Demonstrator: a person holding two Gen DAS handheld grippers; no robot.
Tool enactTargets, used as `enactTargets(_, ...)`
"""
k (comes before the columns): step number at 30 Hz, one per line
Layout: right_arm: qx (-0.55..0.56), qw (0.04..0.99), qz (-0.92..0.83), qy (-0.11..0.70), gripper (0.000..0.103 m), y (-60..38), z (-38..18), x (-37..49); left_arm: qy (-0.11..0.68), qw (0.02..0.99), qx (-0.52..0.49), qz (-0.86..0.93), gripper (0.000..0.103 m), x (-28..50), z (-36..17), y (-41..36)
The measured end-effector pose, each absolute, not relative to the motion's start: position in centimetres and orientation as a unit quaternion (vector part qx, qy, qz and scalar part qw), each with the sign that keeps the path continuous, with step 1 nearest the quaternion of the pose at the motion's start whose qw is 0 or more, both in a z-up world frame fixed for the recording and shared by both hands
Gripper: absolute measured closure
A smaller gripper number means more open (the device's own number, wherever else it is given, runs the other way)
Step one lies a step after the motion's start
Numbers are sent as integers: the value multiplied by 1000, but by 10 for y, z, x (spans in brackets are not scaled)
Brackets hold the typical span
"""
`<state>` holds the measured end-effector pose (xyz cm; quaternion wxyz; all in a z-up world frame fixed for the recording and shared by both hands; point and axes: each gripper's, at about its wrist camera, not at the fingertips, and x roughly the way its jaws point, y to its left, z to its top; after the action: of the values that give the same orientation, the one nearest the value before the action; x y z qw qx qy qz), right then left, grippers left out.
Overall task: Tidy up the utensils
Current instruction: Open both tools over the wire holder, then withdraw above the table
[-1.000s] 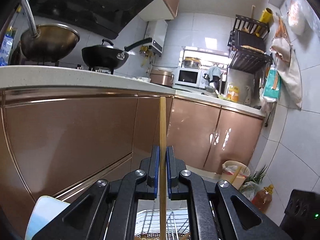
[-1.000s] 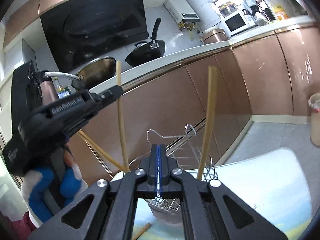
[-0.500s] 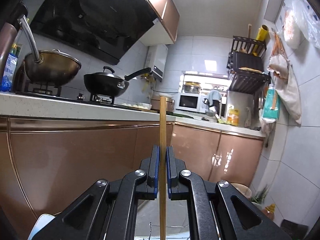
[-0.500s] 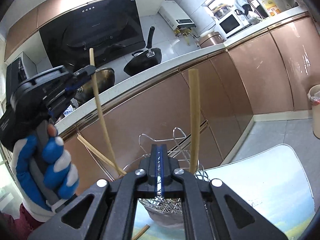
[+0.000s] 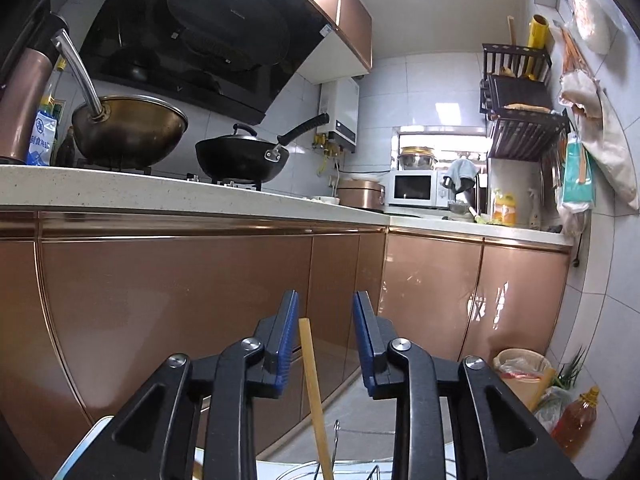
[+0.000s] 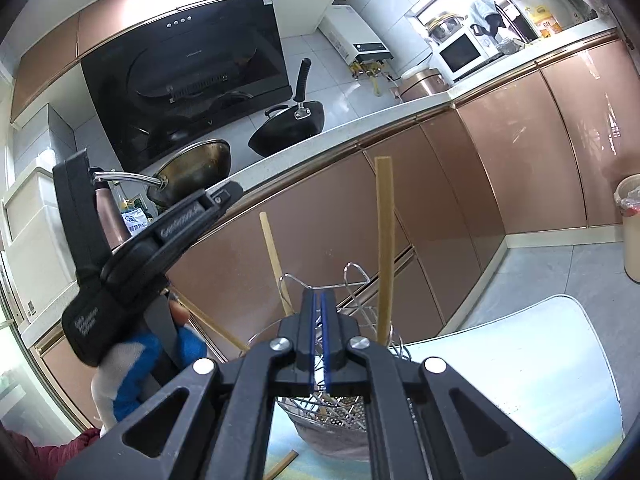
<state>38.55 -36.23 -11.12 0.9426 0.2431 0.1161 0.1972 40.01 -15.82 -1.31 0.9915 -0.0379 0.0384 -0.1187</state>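
1. Since a moment ago, our left hand-held gripper (image 5: 325, 334) has let go: its jaws are opening, and the chopstick (image 5: 316, 396) it clamped now stands loose between the blue pads, touching neither, dropped lower at six o'clock.
2. We judge it released into the wire utensil basket (image 6: 352, 280), where it leans at eleven o'clock beside another chopstick (image 6: 385, 248).
3. Our right hand-held gripper (image 6: 319, 336) is closed together on nothing.
4. One stick (image 6: 286, 464) lies on the surface (image 6: 540, 360), at seven o'clock of the basket.
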Motion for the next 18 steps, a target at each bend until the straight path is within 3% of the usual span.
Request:
enactTargets(10, 220, 950, 182, 128, 99, -362, -86, 366, 37, 989, -25, -140, 57, 360, 12, -144)
enactTargets(12, 213, 952, 176, 135, 99, -362, -79, 357, 46, 988, -22, -146, 50, 348, 17, -139)
enactTargets(18, 198, 952, 162, 170, 99, -359, -72, 325, 98, 984, 12, -150, 42, 315, 23, -115)
